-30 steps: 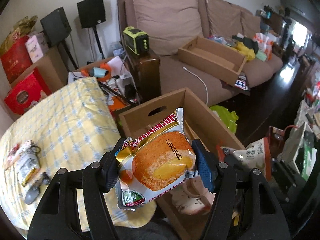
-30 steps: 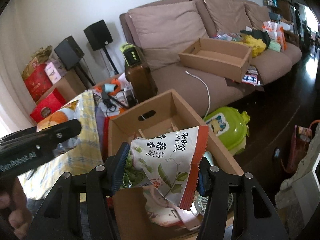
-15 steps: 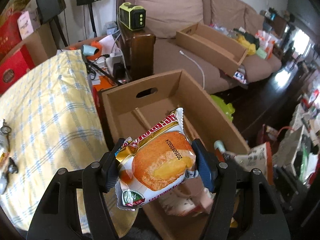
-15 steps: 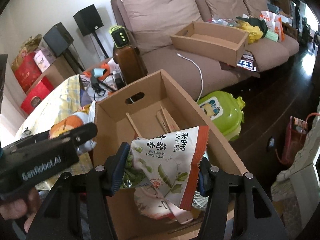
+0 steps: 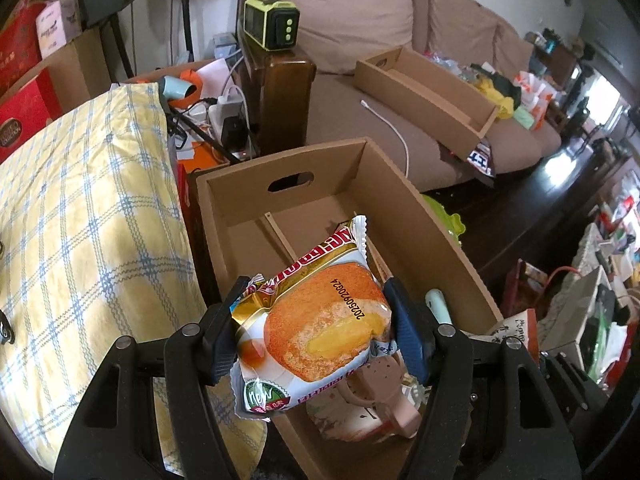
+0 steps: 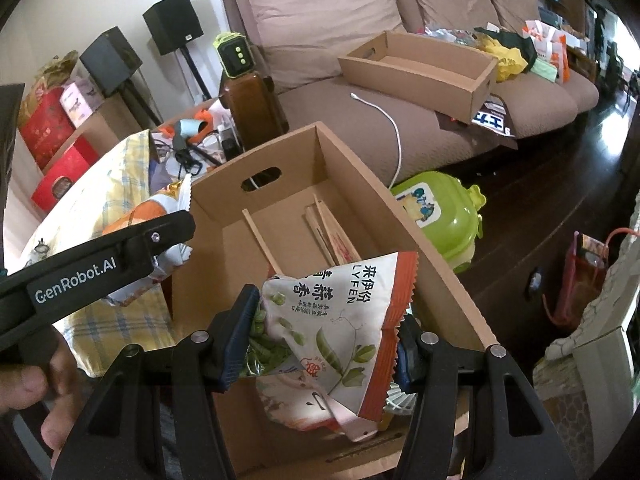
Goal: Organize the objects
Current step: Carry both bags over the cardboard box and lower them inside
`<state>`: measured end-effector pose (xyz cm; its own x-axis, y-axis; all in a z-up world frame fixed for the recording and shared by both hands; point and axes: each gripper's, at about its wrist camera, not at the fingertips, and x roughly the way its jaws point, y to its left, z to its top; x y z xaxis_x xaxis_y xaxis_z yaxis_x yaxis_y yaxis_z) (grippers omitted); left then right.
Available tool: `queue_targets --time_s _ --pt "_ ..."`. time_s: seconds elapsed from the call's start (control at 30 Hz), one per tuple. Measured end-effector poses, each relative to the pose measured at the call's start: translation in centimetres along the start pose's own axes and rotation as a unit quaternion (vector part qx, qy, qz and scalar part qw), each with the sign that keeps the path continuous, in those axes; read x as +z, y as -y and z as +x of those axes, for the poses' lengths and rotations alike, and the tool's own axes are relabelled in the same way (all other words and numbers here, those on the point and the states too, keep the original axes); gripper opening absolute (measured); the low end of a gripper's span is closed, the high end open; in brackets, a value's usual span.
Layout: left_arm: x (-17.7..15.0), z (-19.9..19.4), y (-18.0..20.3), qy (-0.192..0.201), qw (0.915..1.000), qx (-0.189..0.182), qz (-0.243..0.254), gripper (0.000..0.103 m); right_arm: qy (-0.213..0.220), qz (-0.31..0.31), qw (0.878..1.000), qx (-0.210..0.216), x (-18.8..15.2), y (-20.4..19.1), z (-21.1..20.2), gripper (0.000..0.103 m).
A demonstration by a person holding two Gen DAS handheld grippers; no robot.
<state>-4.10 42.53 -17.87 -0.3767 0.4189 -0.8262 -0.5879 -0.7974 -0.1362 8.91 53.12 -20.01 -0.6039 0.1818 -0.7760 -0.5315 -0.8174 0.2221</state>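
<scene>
Snacks over cardboard box (image 5: 404, 196): we see the left claw (image 5: 316, 334) clamped on a cake packet (image 5: 316, 320), the right claw (image 6: 320, 338) gripping a pea bag (image 6: 340, 312).

Left gripper (image 5: 316, 344): black plastic frame of two forked arms, silver round screws at the joints, dark blue ribbed pads (image 5: 408, 344) on the inner faces. White "GenRobot.AI" lettering ran along its side, with one small screw near the tip.

Right gripper (image 6: 320, 344): same black frame, silver screws, blue pads (image 6: 240, 336).

Hand (image 6: 36, 392): bare fingers showed, no glove or sleeve visible.
</scene>
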Motion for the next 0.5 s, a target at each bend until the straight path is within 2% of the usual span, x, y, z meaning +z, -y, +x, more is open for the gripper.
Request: queue_targets --time_s 0.5 --pt "-0.4 1.1 -0.3 -0.019 0.9998 0.006 -0.005 0.063 -0.015 0.003 1.0 -0.008 -0.3 0.1 0.6 0.058"
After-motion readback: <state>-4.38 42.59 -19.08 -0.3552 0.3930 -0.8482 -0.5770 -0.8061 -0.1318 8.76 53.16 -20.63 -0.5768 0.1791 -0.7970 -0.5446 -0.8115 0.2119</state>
